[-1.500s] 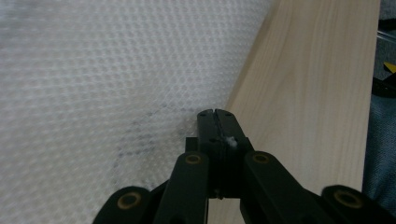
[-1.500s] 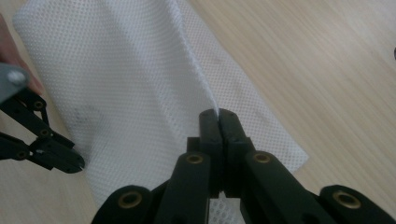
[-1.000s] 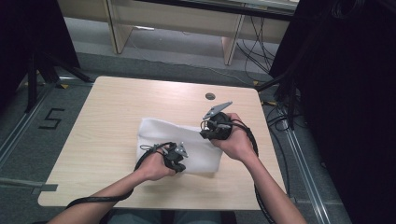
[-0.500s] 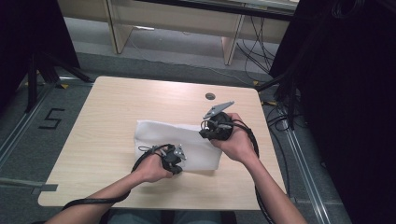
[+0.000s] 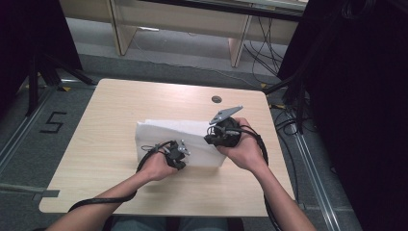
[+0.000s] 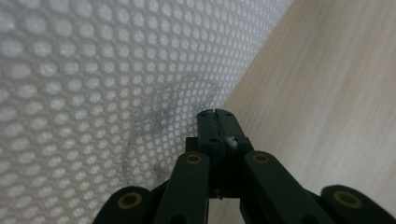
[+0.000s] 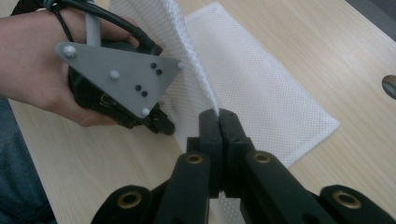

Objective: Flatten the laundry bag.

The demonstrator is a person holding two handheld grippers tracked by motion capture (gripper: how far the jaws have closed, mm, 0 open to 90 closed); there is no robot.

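A white mesh cloth [image 5: 192, 137] lies in the middle of the wooden table [image 5: 110, 125], its near part raised. My left gripper [image 5: 176, 155] is at the cloth's near edge. In the left gripper view its jaws are shut [image 6: 217, 116] with a bit of white cloth pinched between them, and the mesh [image 6: 93, 79] rises close on the left. My right gripper [image 5: 217, 138] is shut on the cloth's right part. In the right gripper view it [image 7: 218, 115] pinches a raised fold of cloth [image 7: 252, 79]. The left gripper's grey plate [image 7: 121, 84] is just beside it.
A round cable hole [image 5: 216, 99] sits in the table behind the cloth. Black cables [image 5: 284, 125] hang off the table's right side. A floor mark "5" [image 5: 53, 122] lies to the left. A wooden desk [image 5: 183, 19] stands beyond the far edge.
The left gripper has edged slightly left while holding the cloth, and the cloth's left end has shifted with it. The right gripper has barely moved.
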